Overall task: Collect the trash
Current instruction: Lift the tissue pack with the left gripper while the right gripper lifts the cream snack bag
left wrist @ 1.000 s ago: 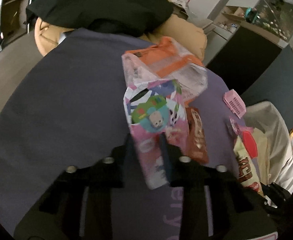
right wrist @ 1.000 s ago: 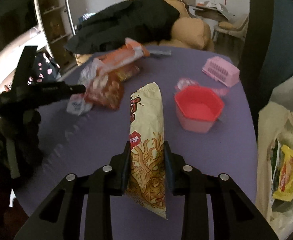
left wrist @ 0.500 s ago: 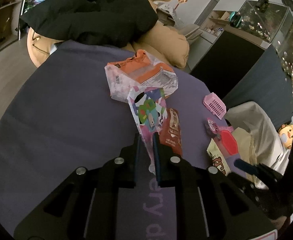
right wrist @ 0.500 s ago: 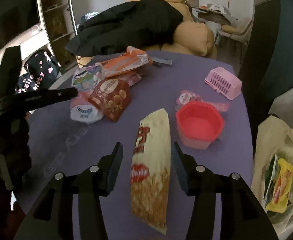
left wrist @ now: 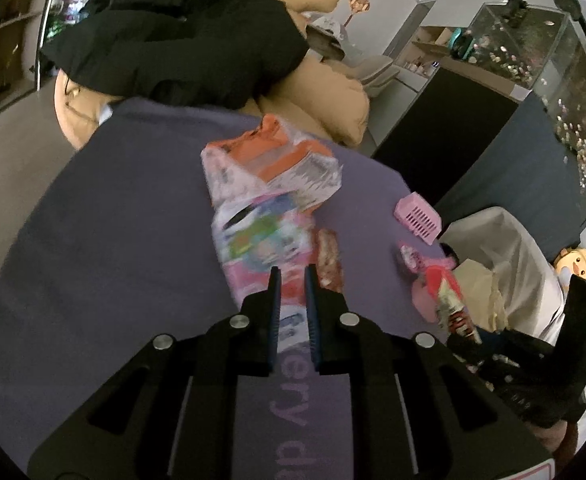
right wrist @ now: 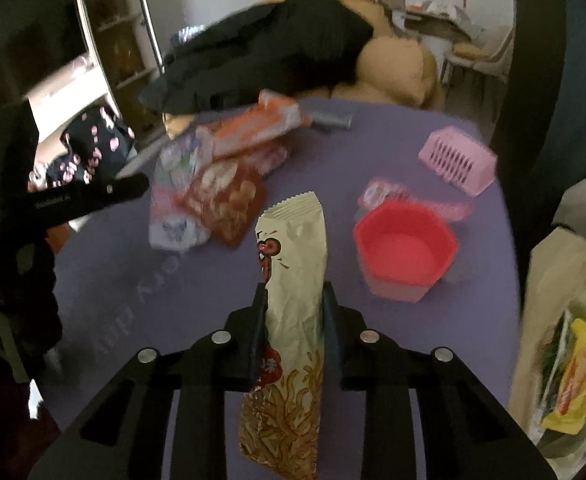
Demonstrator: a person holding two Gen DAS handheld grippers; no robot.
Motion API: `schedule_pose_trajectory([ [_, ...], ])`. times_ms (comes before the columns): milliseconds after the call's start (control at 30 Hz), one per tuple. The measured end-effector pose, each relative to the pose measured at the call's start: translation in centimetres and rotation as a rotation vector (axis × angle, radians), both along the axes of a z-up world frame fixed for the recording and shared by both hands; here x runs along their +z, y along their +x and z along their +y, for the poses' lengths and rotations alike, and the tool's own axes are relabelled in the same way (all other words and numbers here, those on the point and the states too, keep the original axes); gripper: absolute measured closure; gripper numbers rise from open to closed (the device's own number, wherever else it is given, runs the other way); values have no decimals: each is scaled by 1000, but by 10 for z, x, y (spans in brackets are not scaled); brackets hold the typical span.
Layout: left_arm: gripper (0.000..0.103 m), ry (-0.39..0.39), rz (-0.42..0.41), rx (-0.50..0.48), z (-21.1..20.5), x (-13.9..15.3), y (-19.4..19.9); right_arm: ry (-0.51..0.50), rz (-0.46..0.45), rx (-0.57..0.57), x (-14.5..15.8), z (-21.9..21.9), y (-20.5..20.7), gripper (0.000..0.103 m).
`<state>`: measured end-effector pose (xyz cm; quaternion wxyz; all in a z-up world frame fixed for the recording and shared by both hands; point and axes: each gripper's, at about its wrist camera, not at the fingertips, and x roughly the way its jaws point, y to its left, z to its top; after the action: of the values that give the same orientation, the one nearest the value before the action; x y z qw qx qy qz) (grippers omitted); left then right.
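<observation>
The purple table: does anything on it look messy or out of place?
Yes. Crumpled snack wrappers, among them an orange-and-white packet, lie heaped on the purple table, and an empty red hexagonal plastic cup stands among them. A black jacket slumps over its far edge.

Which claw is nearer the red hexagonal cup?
Right. The right claw, shut on the noodle packet, sits just beside the red hexagonal cup; the left claw is across the table, holding the pink wrapper.

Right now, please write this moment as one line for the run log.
left gripper: shut on pink cartoon snack wrapper | right gripper: just closed on cream noodle-print packet | white trash bag: open, beside purple table
</observation>
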<state>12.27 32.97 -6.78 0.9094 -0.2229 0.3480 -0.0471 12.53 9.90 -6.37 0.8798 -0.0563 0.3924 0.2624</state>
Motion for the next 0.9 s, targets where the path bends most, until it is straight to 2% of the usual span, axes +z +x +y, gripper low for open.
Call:
schedule_pose_trajectory([
  [133, 92, 54, -31, 11, -11, 24, -2, 21, -91, -1, 31, -14, -5, 78],
  [233, 92, 43, -37, 51, -4, 33, -1, 52, -145, -13, 49, -28, -12, 78],
  [267, 85, 38, -32, 62, 0, 32, -1, 68, -155, -17, 51, -34, -15, 78],
  [300, 78, 24, -25, 66, 4, 29, 1, 77, -157, -21, 52, -37, -16, 78],
  [333, 59, 4, -14, 74, 8, 24, 2, 86, -157, -25, 50, -40, -17, 78],
  [367, 54, -27, 10, 98, 14, 15, 5, 95, -152, -29, 48, -43, -17, 78],
  [467, 54, -94, 62, 125, 24, -9, 14, 129, -116, -44, 38, -54, -15, 78],
  [567, 54, -100, 80, 140, 27, -27, 22, 138, -104, -53, 32, -60, -12, 78],
  [667, 54, -140, 100, 108, 25, -44, 33, 140, -97, -66, 27, -64, -9, 78],
  [700, 54, -155, 111, 92, 24, -48, 37, 142, -92, -71, 25, -66, -7, 78],
  [767, 83, -164, 135, 66, 20, -52, 43, 144, -88, -75, 23, -67, -6, 78],
  [833, 95, -140, 129, 54, 14, -47, 45, 145, -92, -73, 23, -68, -6, 78],
  [900, 98, -117, 94, 44, 7, -32, 43, 149, -111, -67, 26, -70, -6, 78],
])
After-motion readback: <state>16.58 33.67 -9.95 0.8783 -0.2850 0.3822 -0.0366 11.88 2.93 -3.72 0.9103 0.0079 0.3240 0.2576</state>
